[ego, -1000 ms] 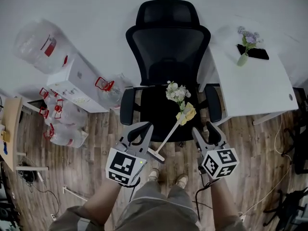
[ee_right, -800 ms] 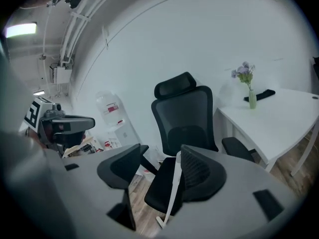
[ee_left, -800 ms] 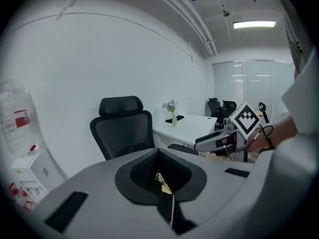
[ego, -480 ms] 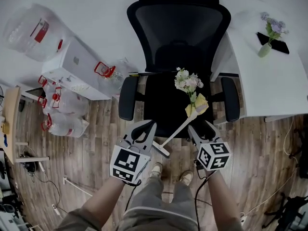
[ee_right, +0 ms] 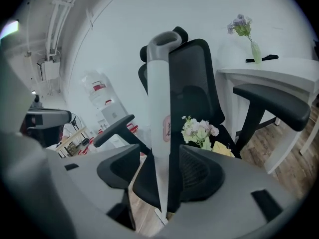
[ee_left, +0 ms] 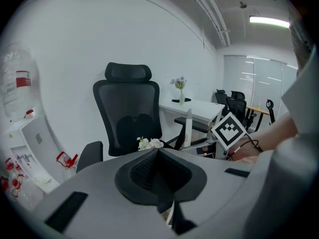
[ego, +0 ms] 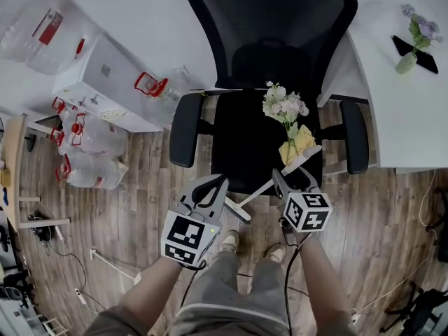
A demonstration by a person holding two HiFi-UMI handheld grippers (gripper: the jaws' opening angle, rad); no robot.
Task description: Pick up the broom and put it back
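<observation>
**Asker:** What's around you, biggest first?

**Me:** The wooden floor (ego: 140, 208) runs under everything. A black office chair (ego: 269, 82) fills my twelve o'clock. A white tabletop (ego: 399, 117) sits at two o'clock. At ten o'clock there is a white box (ego: 105, 82), and a clear water jug (ego: 35, 30) lies past it.

**Asker:** Where is the broom?

**Me:** The broom (ego: 260, 191) is at the seat's front edge. Its white handle slants from six o'clock, near my feet, up toward one o'clock. From the right gripper view it rises straight up between the jaws and ends in a grey loop (ee_right: 162, 40). I cannot tell whether it rests on the seat or only leans there.

**Asker:** What are your tools doing?

**Me:** My right hand-held gripper (ego: 294, 178) has its jaws spread wide, and they have just been opening. The handle stands between them with a gap on each side, so the pads are not pressing on it. My left hand-held gripper (ego: 220, 183) has its jaws closed together with nothing between them. It sits at nine o'clock of the right one, just beside the handle's near end.

**Asker:** Anything smaller?

**Me:** A bunch of pale flowers (ego: 283, 107) lies on the seat. A yellow cloth (ego: 299, 141) is just at its six o'clock, by the handle's far end. On the tabletop stands a small vase (ego: 407, 63) of purple blooms.
</observation>
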